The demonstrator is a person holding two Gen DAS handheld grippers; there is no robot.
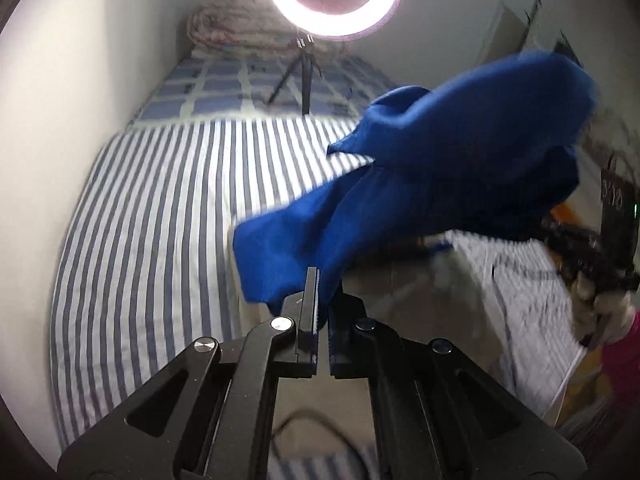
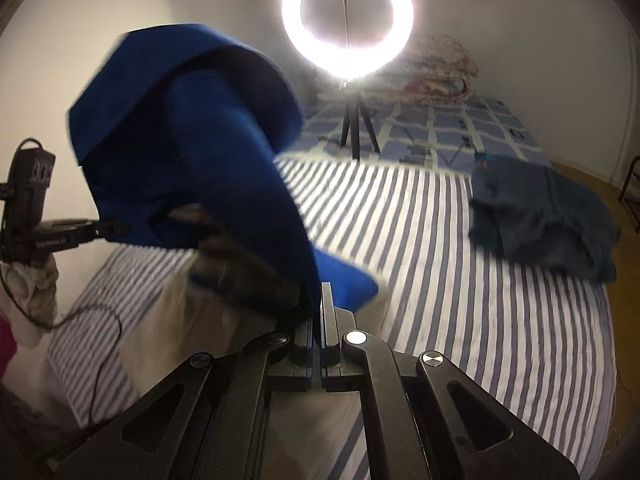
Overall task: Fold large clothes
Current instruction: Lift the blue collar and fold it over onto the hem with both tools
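A bright blue garment (image 1: 440, 168) hangs in the air above the striped bed (image 1: 152, 220), stretched between both grippers and blurred by motion. My left gripper (image 1: 322, 280) is shut on one edge of it. My right gripper (image 2: 318, 292) is shut on another edge of the same garment (image 2: 200, 152), which rises up and to the left. In the left wrist view the right gripper's body (image 1: 592, 256) shows at the far right. In the right wrist view the left gripper's body (image 2: 44, 232) shows at the far left. A beige cloth (image 2: 208, 320) lies under the blue garment.
A dark teal folded garment (image 2: 544, 216) lies on the bed's right side. A ring light on a tripod (image 2: 347, 20) stands on the bed's far part, with a folded quilt (image 2: 436, 68) behind it. White walls flank the bed; a floor strip (image 2: 624, 280) lies at the right.
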